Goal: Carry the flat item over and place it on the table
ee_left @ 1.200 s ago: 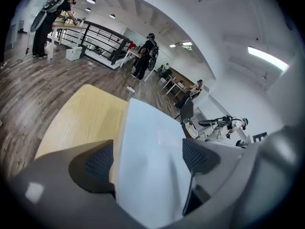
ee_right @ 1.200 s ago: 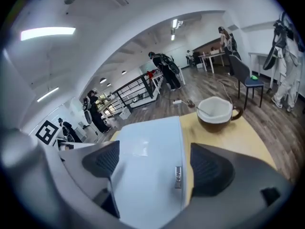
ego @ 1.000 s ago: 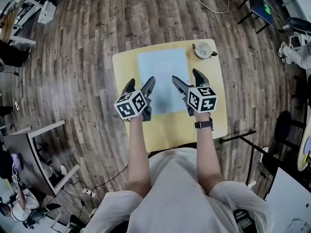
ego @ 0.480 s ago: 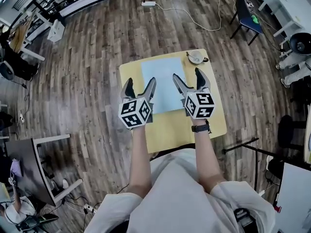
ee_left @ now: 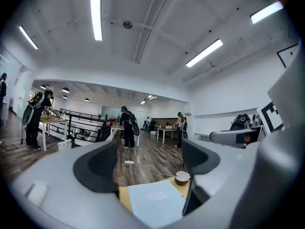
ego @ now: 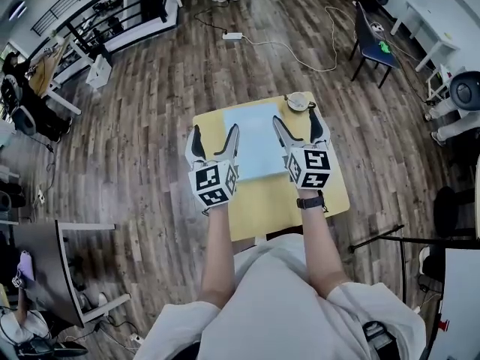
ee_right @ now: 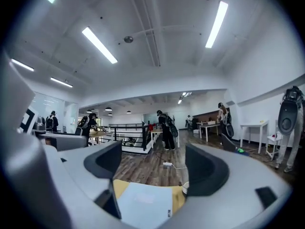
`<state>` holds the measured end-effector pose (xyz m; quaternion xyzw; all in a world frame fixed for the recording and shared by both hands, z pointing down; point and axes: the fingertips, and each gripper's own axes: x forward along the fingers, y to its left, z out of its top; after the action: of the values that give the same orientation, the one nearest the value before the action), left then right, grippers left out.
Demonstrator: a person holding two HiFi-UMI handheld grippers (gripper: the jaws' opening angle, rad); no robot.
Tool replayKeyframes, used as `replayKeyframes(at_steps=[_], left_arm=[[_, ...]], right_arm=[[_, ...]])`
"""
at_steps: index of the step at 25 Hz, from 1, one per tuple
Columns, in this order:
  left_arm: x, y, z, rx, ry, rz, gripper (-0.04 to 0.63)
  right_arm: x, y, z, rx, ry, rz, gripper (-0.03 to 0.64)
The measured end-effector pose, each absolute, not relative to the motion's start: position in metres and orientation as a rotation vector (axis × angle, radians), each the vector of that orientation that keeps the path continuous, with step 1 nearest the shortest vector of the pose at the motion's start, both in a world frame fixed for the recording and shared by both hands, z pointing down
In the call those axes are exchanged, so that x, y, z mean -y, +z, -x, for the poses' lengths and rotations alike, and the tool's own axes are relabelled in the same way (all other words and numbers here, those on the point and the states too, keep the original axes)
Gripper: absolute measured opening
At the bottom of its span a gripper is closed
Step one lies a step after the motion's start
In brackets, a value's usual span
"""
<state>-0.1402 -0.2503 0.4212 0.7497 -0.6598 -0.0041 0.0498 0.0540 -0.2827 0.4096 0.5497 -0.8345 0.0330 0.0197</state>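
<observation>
A pale blue sheet [ego: 253, 142] is lying flat on the yellow table [ego: 262, 197], covering much of its far half, with its far side close to the table's far edge. A whitish cup [ego: 298, 102] is sitting at the far right corner, just beside the sheet's far right corner.

The left gripper [ego: 216, 132] is hanging above the sheet's left side, near the table's left edge. Its jaws are standing wide apart and holding nothing. In the left gripper view only the room, the sheet [ee_left: 155, 202] and the cup [ee_left: 181, 176] are showing between the jaws of that gripper [ee_left: 148, 163].

The right gripper [ego: 296, 118] is hanging above the sheet's right side, close to the cup. Its jaws are likewise gaping, with nothing between them. The right gripper view is looking past that gripper [ee_right: 153, 168] at the sheet [ee_right: 143, 202] on the tabletop [ee_right: 119, 189].

On the wooden floor beyond the far edge, a white power strip [ego: 231, 36] is lying with its cable trailing toward a dark chair [ego: 371, 43].
</observation>
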Motion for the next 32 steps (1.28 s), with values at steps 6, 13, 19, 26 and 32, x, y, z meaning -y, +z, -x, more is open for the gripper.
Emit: replayKeyframes(at_steps=[6, 13, 19, 26, 32], left_arm=[[0.228, 0.398, 0.139, 2.079, -0.015, -2.313, 0.406], [0.217, 0.39, 0.141, 2.103, -0.046, -2.319, 0.37], [0.212, 0.39, 0.138, 2.113, -0.049, -2.304, 0.344], [0.21, 0.391, 0.143, 2.115, -0.036, -2.298, 0.318], [0.21, 0.391, 0.138, 2.121, -0.041, -2.296, 0.302]], right_arm=[[0.263, 0.388, -0.059, 2.609, 0.054, -1.765, 0.428], [0.251, 0.378, -0.053, 2.62, 0.006, -1.768, 0.428], [0.243, 0.374, -0.054, 2.62, -0.012, -1.763, 0.428], [0.238, 0.375, -0.043, 2.626, -0.005, -1.747, 0.428], [0.236, 0.372, -0.045, 2.629, -0.018, -1.743, 0.427]])
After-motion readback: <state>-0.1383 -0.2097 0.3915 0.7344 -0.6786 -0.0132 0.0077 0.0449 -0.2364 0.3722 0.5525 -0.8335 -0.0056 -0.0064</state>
